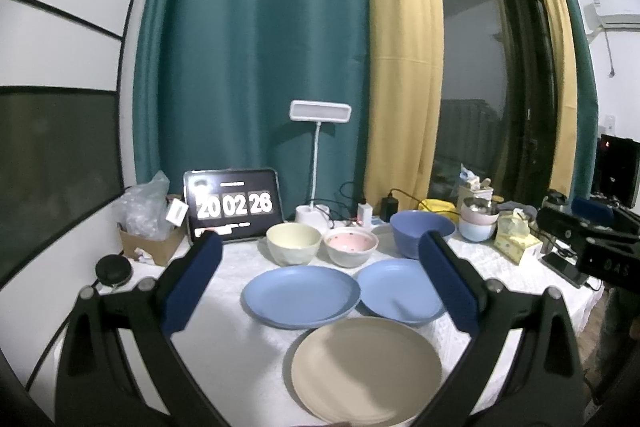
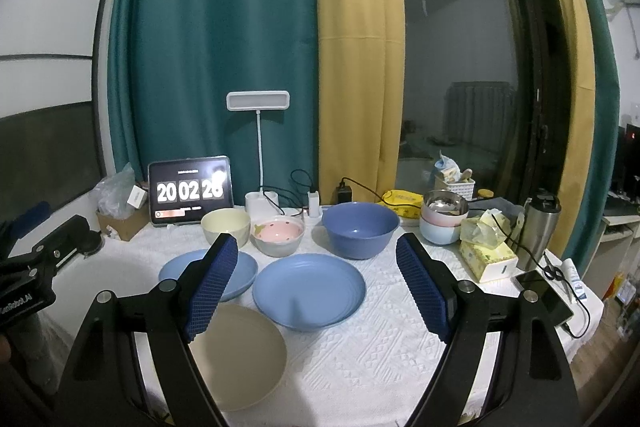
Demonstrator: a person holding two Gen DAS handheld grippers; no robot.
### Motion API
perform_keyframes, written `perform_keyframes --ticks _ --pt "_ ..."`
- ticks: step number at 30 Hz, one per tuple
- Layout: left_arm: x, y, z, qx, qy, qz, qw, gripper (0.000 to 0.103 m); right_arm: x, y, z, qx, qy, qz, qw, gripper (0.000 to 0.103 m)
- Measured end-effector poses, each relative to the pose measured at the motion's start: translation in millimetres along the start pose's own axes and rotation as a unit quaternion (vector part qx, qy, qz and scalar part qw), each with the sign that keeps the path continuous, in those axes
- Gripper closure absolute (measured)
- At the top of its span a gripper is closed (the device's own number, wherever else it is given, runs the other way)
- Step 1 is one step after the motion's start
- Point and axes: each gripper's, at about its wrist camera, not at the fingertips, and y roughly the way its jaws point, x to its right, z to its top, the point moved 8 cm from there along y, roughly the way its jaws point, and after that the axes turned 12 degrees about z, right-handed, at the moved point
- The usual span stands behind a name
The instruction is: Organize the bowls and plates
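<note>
The left gripper (image 1: 320,279) hangs above the table with its blue pads spread wide and nothing between them. Framed in that gap are two blue plates: the left plate (image 1: 301,295) and the right plate (image 1: 400,291), lying side by side with rims close, whether touching I cannot tell. Nearer the camera lies the beige plate (image 1: 366,371), its far rim reaching to both blue ones.

The right gripper (image 2: 318,285) also hangs spread wide and empty. Between its pads sits the right plate (image 2: 309,290); the left plate (image 2: 240,273) is partly hidden behind the left pad, and the beige plate (image 2: 240,355) lies lower left.

Behind the plates stands a row of bowls on the white cloth (image 2: 360,367): a cream bowl (image 2: 225,225), a pink bowl (image 2: 279,235) with spots just beside it, and a big blue bowl (image 2: 360,229) to the right. Farther right is a bowl stack (image 2: 443,221), a steel one on top, near a tissue box (image 2: 486,255) and a steel flask (image 2: 540,227).

At the back a tablet (image 2: 190,191) shows a clock, beside a white lamp (image 2: 258,101), with teal and yellow curtains behind
</note>
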Motion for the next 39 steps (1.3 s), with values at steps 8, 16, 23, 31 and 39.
perform_keyframes --ticks 8,16,23,31,39 --pt "1.4 -1.8 -1.5 0.002 0.0 0.002 1.0 0.004 -6.7 3.4 -1.4 0.0 0.0 0.0 1.0 0.019" --pt "1.8 -1.6 -0.7 0.002 0.001 0.001 1.0 0.004 -5.6 3.2 -1.4 -0.001 -0.001 0.0 1.0 0.019" --pt "1.2 -1.4 -0.2 0.001 0.001 0.002 1.0 0.003 -7.1 2.6 -1.2 0.0 0.0 0.001 1.0 0.019" --pt "0.7 -1.5 0.6 0.001 0.0 0.002 1.0 0.003 -6.6 3.1 -1.5 -0.002 0.0 0.001 1.0 0.019" --pt "0.5 -1.4 0.2 0.001 0.001 0.002 1.0 0.003 -5.5 3.1 -2.4 -0.001 0.0 0.001 1.0 0.019"
